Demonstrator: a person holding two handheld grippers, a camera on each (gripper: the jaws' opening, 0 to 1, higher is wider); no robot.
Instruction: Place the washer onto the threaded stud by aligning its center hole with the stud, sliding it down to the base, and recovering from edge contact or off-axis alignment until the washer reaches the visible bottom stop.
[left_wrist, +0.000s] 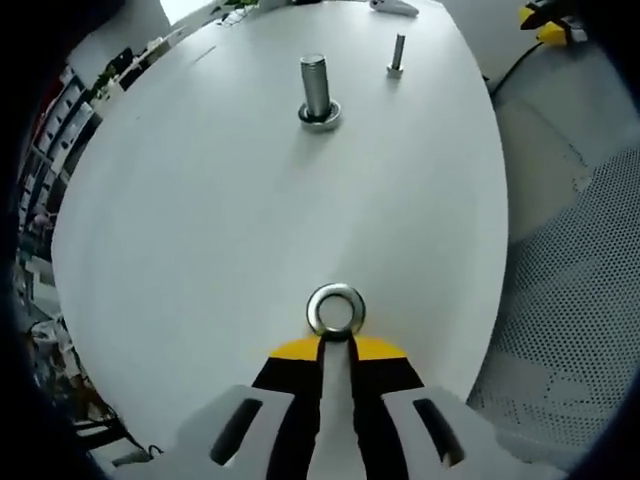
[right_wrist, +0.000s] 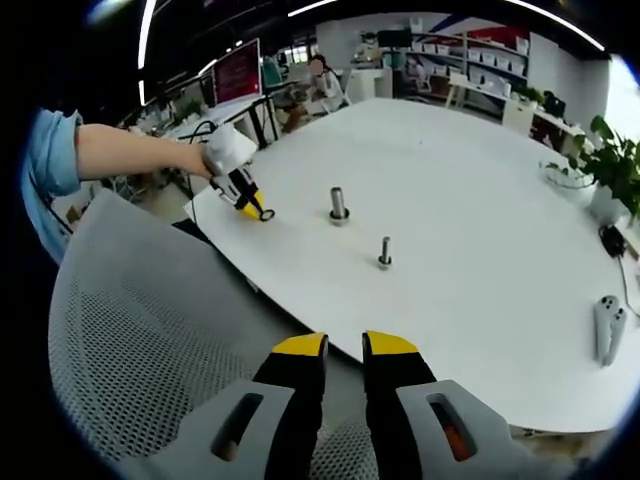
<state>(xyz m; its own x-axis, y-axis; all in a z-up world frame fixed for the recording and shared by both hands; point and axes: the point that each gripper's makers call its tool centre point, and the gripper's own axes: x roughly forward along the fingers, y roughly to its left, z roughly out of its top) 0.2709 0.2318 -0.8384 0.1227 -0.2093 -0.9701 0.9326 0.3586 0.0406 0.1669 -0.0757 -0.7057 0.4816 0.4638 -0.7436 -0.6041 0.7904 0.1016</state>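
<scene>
Two studs on the worktop, washer in our left tool

Our left tool (left_wrist: 335, 345) is clamped on the rim of the washer (left_wrist: 336, 308), held low over the white worktop (left_wrist: 200, 230), well short of the thick threaded stud (left_wrist: 316, 90). Beyond it stands a thinner stud (left_wrist: 397, 55). Our right tool (right_wrist: 345, 350) hovers off the worktop's edge above a mesh chair (right_wrist: 150, 330), its jaws slightly apart, holding nothing

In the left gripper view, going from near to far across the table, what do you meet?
Hand-held gripper → washer in its jaws → thick stud → thin stud.
</scene>
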